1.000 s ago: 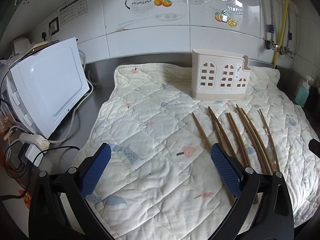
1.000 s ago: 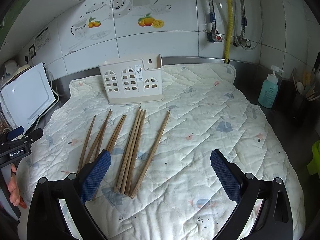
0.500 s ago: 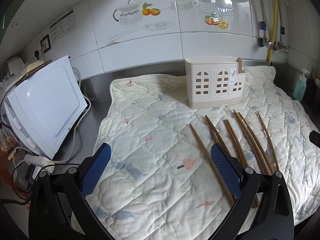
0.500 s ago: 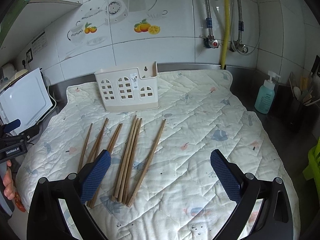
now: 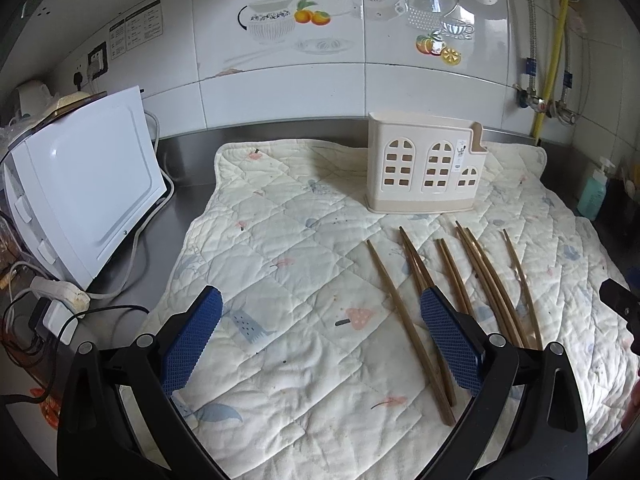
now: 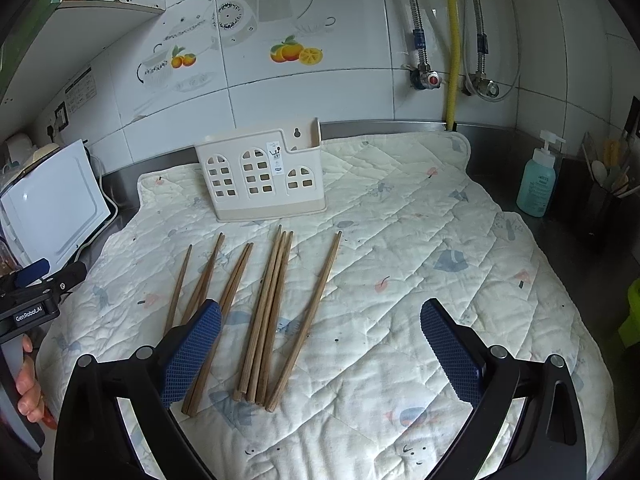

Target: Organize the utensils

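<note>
Wooden chopsticks point(image 6: 276, 312), about nine, lie before one holder point(image 6: 262, 176); both grippers point(image 5: 320, 344) point(image 6: 320, 354) gape wide, empty.

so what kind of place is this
Most likely a home kitchen counter. Tiled wall with teapot and fruit decals, water valves and hoses by a yellow pipe, a soap bottle, and chopsticks on a quilted mat before a utensil holder.

Soft even daylight, glare on wall tiles point(image 5: 280, 92), sharp focus, fisheye bending, dark vignetted corners.
</note>
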`<state>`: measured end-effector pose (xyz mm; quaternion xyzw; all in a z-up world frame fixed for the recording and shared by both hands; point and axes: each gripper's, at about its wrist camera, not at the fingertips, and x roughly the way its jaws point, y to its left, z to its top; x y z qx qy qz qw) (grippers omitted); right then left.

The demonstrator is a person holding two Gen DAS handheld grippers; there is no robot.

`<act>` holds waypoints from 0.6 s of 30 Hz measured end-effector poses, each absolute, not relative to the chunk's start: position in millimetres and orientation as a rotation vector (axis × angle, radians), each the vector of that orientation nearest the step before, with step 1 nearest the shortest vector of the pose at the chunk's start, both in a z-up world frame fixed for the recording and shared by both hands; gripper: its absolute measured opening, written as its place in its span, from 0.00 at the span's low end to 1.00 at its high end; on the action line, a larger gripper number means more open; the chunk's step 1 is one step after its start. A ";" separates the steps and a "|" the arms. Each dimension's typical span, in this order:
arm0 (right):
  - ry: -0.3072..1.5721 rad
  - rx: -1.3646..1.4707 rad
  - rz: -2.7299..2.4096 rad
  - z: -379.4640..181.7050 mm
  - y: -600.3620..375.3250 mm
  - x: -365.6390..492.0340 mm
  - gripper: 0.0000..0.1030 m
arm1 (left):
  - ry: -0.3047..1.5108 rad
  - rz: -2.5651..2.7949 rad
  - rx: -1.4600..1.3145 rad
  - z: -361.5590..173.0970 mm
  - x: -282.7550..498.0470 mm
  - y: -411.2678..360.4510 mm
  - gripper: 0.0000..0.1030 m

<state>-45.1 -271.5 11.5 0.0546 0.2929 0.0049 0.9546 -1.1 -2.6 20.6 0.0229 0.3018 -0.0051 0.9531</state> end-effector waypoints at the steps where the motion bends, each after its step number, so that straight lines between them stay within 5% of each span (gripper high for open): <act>1: 0.590 0.113 0.008 12.8 -272.4 -45.9 0.93 | 0.609 -0.011 0.050 21.7 -1.7 -4.1 0.95; 18: 0.543 0.126 0.004 29.0 -277.2 -51.7 0.93 | 0.557 -0.024 0.048 43.0 -4.3 -12.7 0.95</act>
